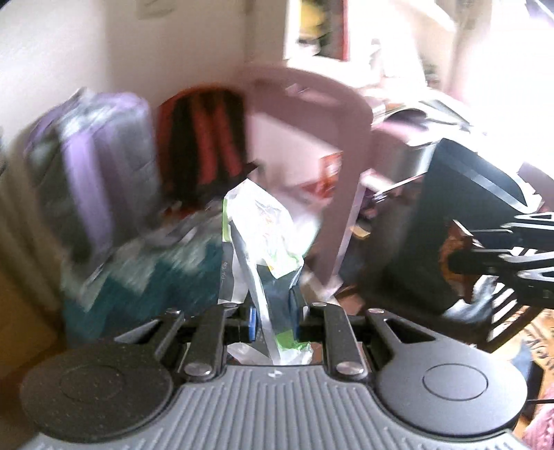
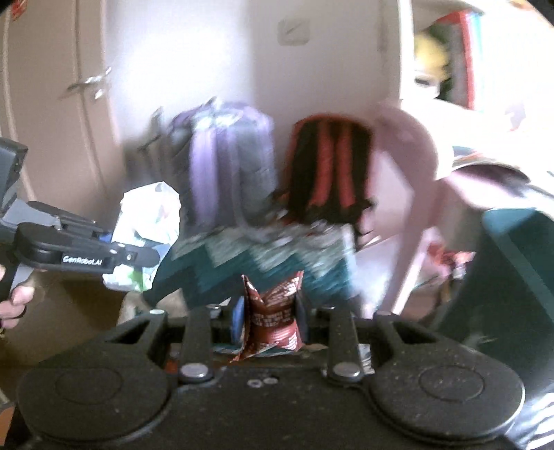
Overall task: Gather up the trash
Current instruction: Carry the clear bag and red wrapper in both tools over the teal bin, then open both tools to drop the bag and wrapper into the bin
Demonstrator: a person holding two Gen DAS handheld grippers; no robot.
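Observation:
A crumpled white and green wrapper (image 1: 259,235) stands up between the blue pads of my left gripper (image 1: 275,316), which is shut on it. In the right wrist view a dark red snack wrapper (image 2: 273,311) is pinched in my right gripper (image 2: 270,313), which is shut on it. The right gripper (image 1: 453,256) also reaches in from the right edge of the left wrist view, with the red wrapper (image 1: 448,247) at its tip. At the left of the right wrist view a hand (image 2: 14,301) holds the left gripper (image 2: 152,256) with the white wrapper (image 2: 149,221). Both views are blurred.
Against the wall lean a purple backpack (image 2: 225,162) and a red and black backpack (image 2: 329,166), above a teal patterned cloth (image 2: 263,263). To the right are a pink chair (image 1: 346,145) and a dark bin (image 1: 446,214). Cluttered shelves (image 1: 322,27) stand behind.

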